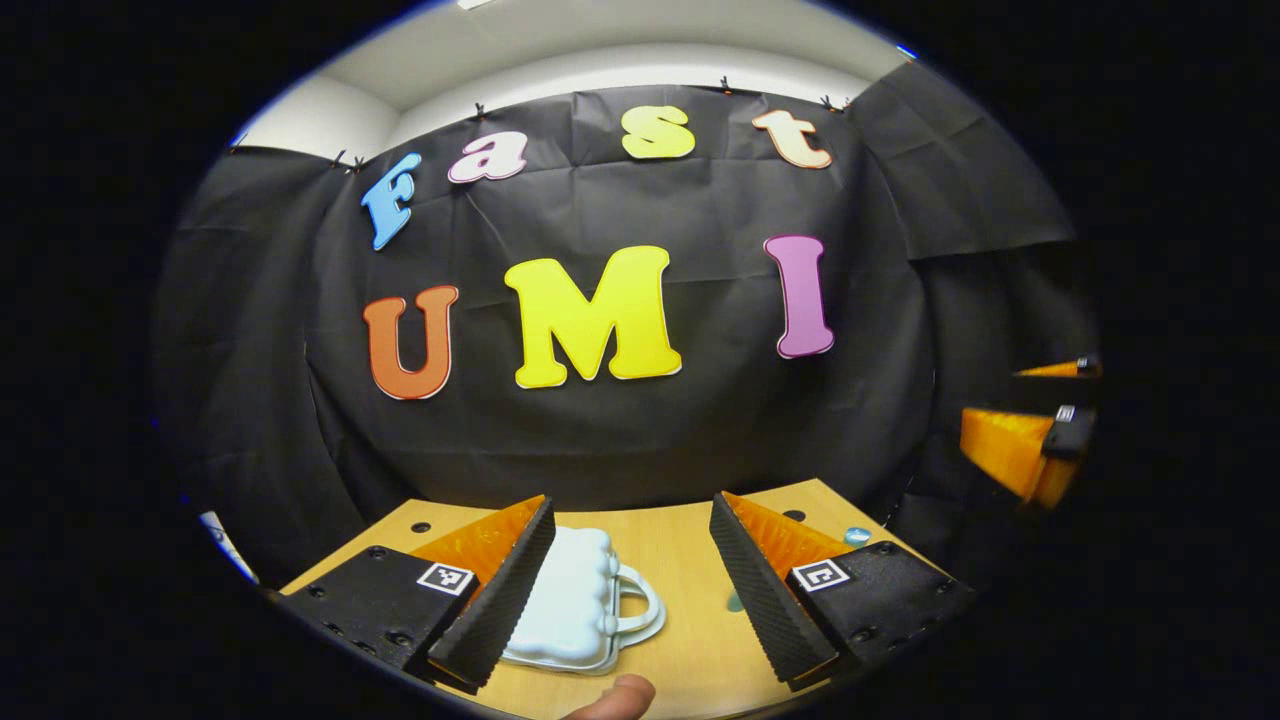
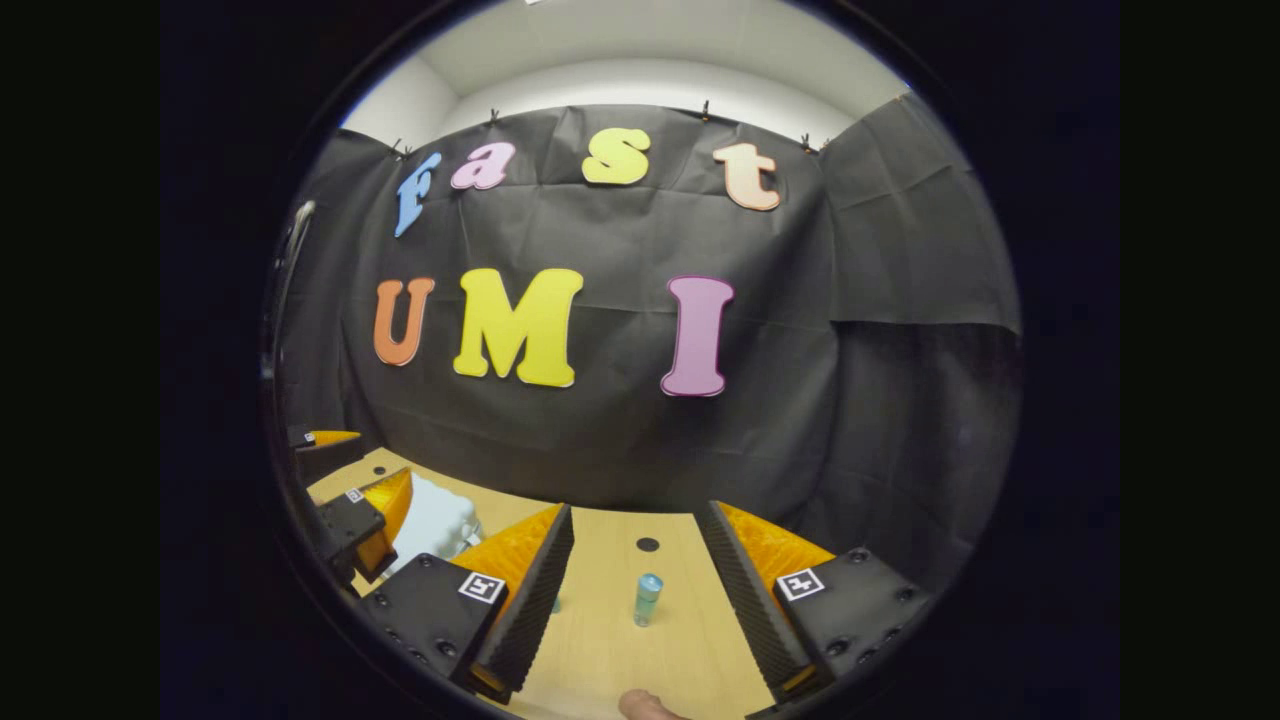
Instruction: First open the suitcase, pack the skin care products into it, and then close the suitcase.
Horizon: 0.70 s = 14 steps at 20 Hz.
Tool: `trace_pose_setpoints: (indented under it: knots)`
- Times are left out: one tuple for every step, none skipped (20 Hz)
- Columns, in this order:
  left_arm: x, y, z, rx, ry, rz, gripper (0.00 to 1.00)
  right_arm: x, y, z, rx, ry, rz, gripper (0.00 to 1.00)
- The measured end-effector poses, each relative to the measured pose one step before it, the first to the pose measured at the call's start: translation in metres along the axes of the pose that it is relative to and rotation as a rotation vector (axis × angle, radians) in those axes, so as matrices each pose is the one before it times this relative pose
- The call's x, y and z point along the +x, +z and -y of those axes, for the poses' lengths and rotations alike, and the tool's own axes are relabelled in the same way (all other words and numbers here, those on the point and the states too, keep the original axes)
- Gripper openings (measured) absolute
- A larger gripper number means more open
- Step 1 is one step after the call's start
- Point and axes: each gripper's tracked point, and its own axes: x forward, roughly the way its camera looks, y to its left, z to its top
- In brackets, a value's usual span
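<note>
A small white suitcase (image 1: 575, 600) lies flat and closed on the wooden table (image 1: 690, 545), its handle (image 1: 645, 605) pointing right. My left gripper (image 1: 630, 510) hovers open above it, and the case lies partly behind the left finger. In the right gripper view the suitcase (image 2: 435, 520) sits at the left, with the left gripper (image 2: 350, 475) over it. A small blue-green bottle (image 2: 647, 598) stands upright on the table ahead of my open right gripper (image 2: 635, 512), untouched. Its cap (image 1: 856, 535) peeks over the right finger in the left gripper view.
The black cloth wall closes the table's far side. A round hole (image 2: 648, 545) marks the tabletop behind the bottle. A small teal speck (image 2: 556, 604) lies by the right gripper's left finger. The right gripper (image 1: 1050, 405) hangs open at the far right. A fingertip (image 1: 620, 695) shows at the bottom edge.
</note>
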Motion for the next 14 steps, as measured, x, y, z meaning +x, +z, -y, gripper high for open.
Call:
trace_pose_setpoints:
  knots:
    - [0.00566,-0.01286,0.00025,0.04510,0.00519,-0.01615,0.99,0.00266,-0.00092,0.00941,-0.00519,-0.01660,0.00061,0.80]
    - [0.00489,-0.01512,-0.00069,0.04587,0.00774,-0.01623,0.99,0.00294,-0.00085,0.00974,-0.00353,-0.01442,0.00054,0.80]
    - [0.00579,-0.01327,0.00006,0.05085,0.00873,-0.01424,0.99,0.00290,-0.00088,0.01133,-0.00635,-0.02077,0.00110,0.80]
    - [0.00375,-0.01473,0.00039,0.05935,0.01809,-0.01858,0.99,0.00431,-0.00184,0.01268,-0.00988,-0.02378,-0.00250,0.80]
    - [0.00701,-0.01508,0.00158,0.05118,0.00854,-0.02285,0.99,0.00412,-0.00337,0.01074,-0.00776,-0.02056,-0.00424,0.80]
    - [0.00600,-0.01514,0.00596,0.04838,-0.00121,-0.02120,0.99,0.00477,-0.00305,0.01005,-0.00447,-0.01438,-0.00516,0.80]
    - [0.00621,-0.01329,0.00488,0.04945,0.00219,-0.01715,0.99,0.00382,-0.00357,0.00729,-0.00040,-0.01128,-0.00556,0.80]
    - [0.00402,-0.01163,0.00531,0.05203,0.00115,-0.01677,0.99,0.00457,-0.00368,0.00674,0.00141,-0.00767,-0.00873,0.80]
    - [0.00595,-0.01082,0.00699,0.05355,-0.00492,-0.01004,0.99,0.00323,-0.00469,0.00340,0.00424,-0.00187,-0.00818,0.80]
    - [0.00319,-0.01211,0.00771,0.05749,-0.00053,-0.01481,0.99,0.00347,-0.00467,0.00226,0.00448,0.00111,-0.00868,0.80]
    - [0.00515,-0.00813,0.00526,0.06406,0.00213,-0.00579,0.98,0.00375,-0.00505,0.00054,0.00472,0.00608,-0.00847,0.80]
    - [0.00478,-0.00545,0.00964,0.07076,-0.00130,-0.00579,0.98,0.00372,-0.00512,-0.00092,0.00323,0.00959,-0.00921,0.80]
    - [0.00385,-0.00335,0.00748,0.07873,-0.00005,0.00198,0.98,0.00412,-0.00608,-0.00048,0.00048,0.00971,-0.01031,0.80]
    - [0.00562,-0.00111,0.00788,0.07845,-0.00489,0.00620,0.98,0.00333,-0.00451,-0.00180,0.00275,0.01608,-0.01064,0.80]
